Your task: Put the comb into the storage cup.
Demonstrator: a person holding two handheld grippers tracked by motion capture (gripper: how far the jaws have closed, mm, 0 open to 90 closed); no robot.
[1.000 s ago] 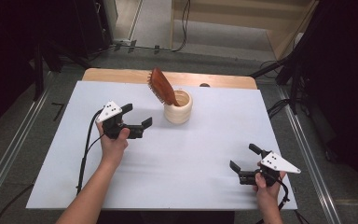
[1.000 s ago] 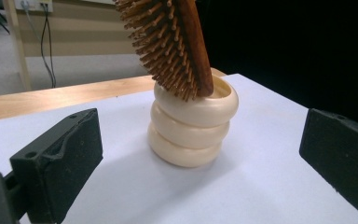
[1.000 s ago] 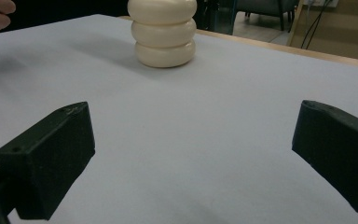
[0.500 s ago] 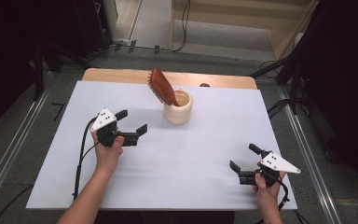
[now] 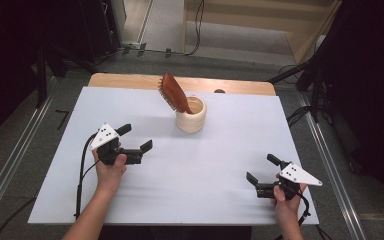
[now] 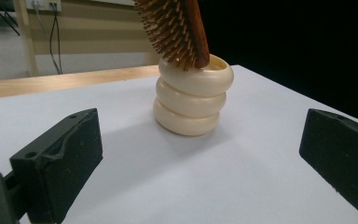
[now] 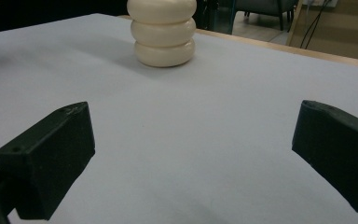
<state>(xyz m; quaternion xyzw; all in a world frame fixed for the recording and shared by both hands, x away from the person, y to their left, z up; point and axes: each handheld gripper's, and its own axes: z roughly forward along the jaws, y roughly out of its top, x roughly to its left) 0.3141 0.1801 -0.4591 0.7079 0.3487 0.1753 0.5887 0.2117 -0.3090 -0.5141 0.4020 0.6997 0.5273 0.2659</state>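
Two grippers, both empty: I have them parted over the white table (image 5: 220, 200), well short of the work.
High view: my left gripper (image 5: 132, 142) hangs wide open near the cream holder (image 5: 190, 115), which stands at the table's far middle. The wooden hairbrush (image 5: 175, 93) leans in it, bristles facing left. My right gripper (image 5: 264, 174), jaws apart, rests well apart at the near right corner.
Left gripper view: the holder (image 6: 193, 95) sits ahead between my spread jaws, with the brush head (image 6: 175, 28) tilted over its rim.
Right gripper view: the holder (image 7: 163, 32) stands far off across bare table.
Step in hand: I judge the left side is placed for a reach.
Next move: closing on the brush calls for raising the jaws above the rim.
In the way: nothing; a tipped holder is the risk.
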